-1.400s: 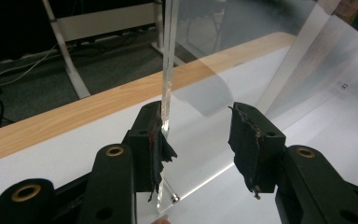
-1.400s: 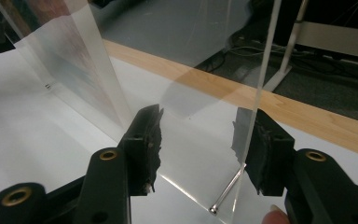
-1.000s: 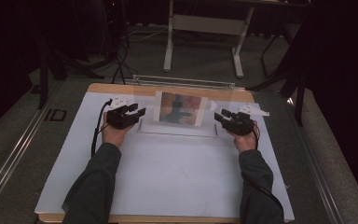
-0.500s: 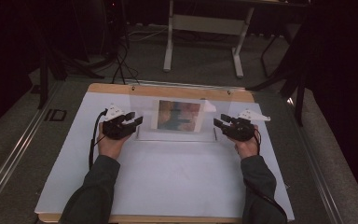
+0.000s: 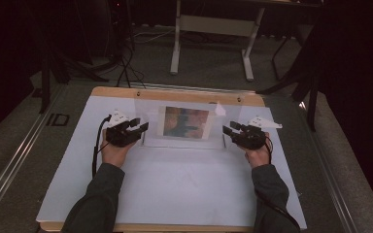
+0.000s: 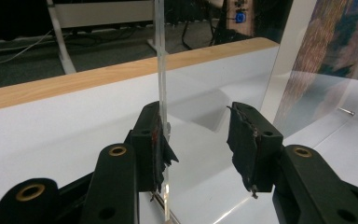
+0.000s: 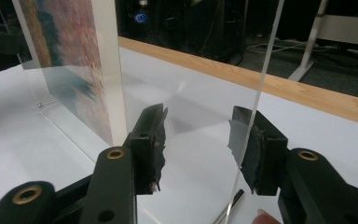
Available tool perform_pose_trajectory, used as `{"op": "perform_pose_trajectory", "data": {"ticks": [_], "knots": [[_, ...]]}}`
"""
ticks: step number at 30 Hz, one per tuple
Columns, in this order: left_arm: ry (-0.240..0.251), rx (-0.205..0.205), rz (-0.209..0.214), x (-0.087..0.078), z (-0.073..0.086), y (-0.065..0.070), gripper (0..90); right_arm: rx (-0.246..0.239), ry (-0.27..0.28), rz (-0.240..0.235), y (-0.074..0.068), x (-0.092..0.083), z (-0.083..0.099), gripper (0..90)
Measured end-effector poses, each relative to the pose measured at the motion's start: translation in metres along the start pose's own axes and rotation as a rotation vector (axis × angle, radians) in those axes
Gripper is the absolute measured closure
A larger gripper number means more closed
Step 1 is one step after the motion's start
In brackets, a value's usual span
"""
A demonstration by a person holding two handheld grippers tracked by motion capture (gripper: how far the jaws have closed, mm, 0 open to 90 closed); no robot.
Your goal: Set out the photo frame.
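Both hands shifted outward since earlier frame, now flanking acrylic picture frame [image 5: 184, 125] at its side edges. Frame stands upright at table [image 5: 175, 194] centre, toward 12 o'clock, print facing person. Left gripper [image 5: 135, 129] at frame's 9 o'clock: jaws agape, clear panel edge [image 6: 163, 93] against one pad, no clamp. Right gripper [image 5: 232, 131] at 3 o'clock: jaws agape, panel edge [image 7: 256, 112] beside one pad. Judgement: grasp positions taken, two-sided lift or shift not yet begun.

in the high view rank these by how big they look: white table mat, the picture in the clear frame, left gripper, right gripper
1. white table mat, by far the largest.
2. picture in the clear frame.
3. left gripper and right gripper: they look about alike, so no ranking between them.
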State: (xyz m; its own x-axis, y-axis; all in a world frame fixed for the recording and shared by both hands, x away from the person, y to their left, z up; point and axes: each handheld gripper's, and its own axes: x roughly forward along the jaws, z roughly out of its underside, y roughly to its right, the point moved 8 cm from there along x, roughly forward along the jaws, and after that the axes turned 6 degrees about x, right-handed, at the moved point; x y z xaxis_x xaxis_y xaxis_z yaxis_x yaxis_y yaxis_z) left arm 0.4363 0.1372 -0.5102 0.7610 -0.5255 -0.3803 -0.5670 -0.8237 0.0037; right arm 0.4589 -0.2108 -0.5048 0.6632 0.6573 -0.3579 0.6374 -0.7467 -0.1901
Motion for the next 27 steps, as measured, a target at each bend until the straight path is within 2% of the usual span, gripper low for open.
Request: {"op": "perform_pose_trajectory", "data": {"ticks": [5, 11, 15, 18, 22, 27], "knots": [[-0.009, 0.001, 0.006, -0.001, -0.001, 0.005, 56.9, 0.002, 0.005, 0.002, 0.002, -0.004, 0.0, 53.9], [-0.005, 0.006, 0.011, 0.001, -0.001, 0.006, 56.8, 0.011, 0.011, -0.004, 0.004, -0.006, 0.002, 54.1], [0.004, -0.005, 0.018, 0.002, 0.0, 0.005, 56.5, 0.011, 0.014, -0.002, 0.004, -0.005, 0.002, 54.0], [0.004, -0.01, 0.02, 0.003, 0.0, 0.005, 54.8, 0.009, 0.018, -0.005, 0.005, -0.004, 0.002, 53.8], [-0.011, 0.008, 0.009, 0.003, 0.002, 0.004, 49.7, -0.014, 0.01, 0.007, 0.005, -0.005, 0.002, 50.5], [0.002, -0.009, 0.008, -0.003, 0.003, 0.001, 47.0, -0.003, -0.002, 0.017, 0.011, -0.008, 0.005, 46.6]]}}
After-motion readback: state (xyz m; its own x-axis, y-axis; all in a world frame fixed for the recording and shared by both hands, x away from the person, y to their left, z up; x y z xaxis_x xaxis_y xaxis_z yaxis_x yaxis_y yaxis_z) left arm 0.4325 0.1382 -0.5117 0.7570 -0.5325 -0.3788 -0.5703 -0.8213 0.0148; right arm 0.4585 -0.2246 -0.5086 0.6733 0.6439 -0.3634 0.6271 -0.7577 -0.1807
